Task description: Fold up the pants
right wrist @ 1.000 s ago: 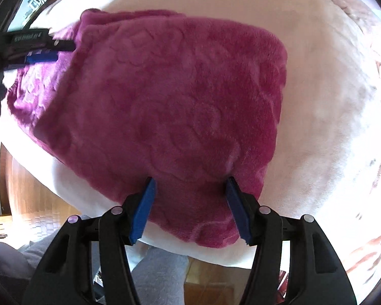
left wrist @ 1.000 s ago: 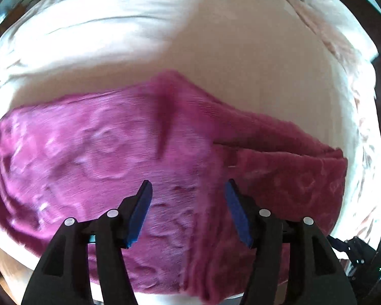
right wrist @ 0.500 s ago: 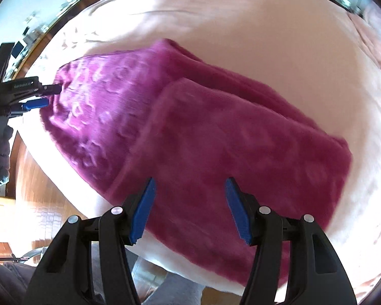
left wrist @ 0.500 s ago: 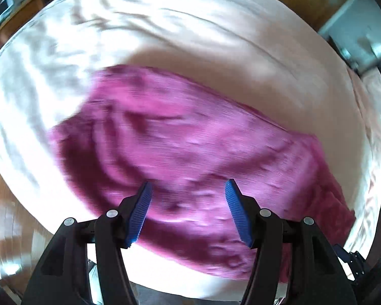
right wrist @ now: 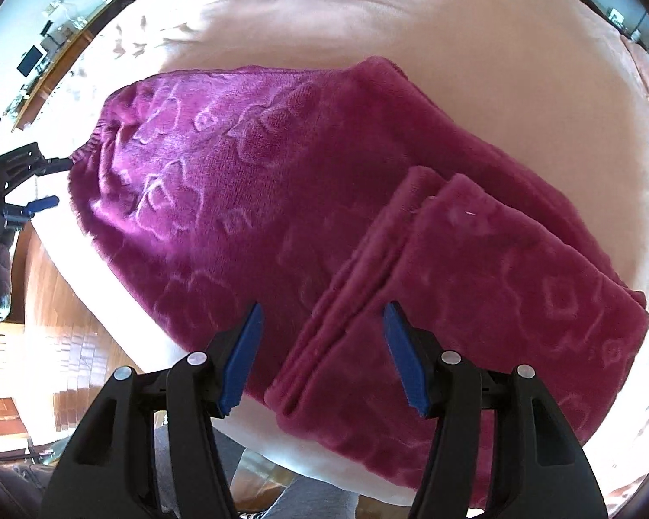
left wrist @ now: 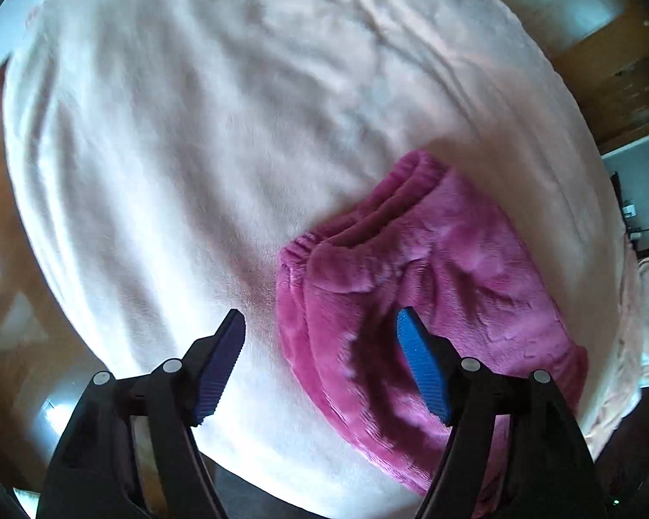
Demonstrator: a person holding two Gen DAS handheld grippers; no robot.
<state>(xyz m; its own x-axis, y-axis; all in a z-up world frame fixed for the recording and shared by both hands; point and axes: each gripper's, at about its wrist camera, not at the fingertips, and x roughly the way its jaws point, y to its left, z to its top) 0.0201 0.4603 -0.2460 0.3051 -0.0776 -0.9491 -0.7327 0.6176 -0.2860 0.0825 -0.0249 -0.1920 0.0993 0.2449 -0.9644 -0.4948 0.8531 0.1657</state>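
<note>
Both tongs are spread wide with nothing between the blue pads: the left tongs (left wrist: pixel 320 333) hang above the waistband end of the pants (left wrist: pixel 432 302), the right tongs (right wrist: pixel 322 324) above the folded leg end. No readable writing shows. The magenta fleece pants (right wrist: pixel 307 199), embossed with a floral pattern, lie folded on the cream blanket (left wrist: pixel 220 121) of the bed, long axis running from 10 o'clock to 4 o'clock in the right wrist view, waistband at 10.

bed: cream blanket (left wrist: pixel 220 138) | floor: brown wood (right wrist: pixel 60 298) | light: bright daylight
</note>
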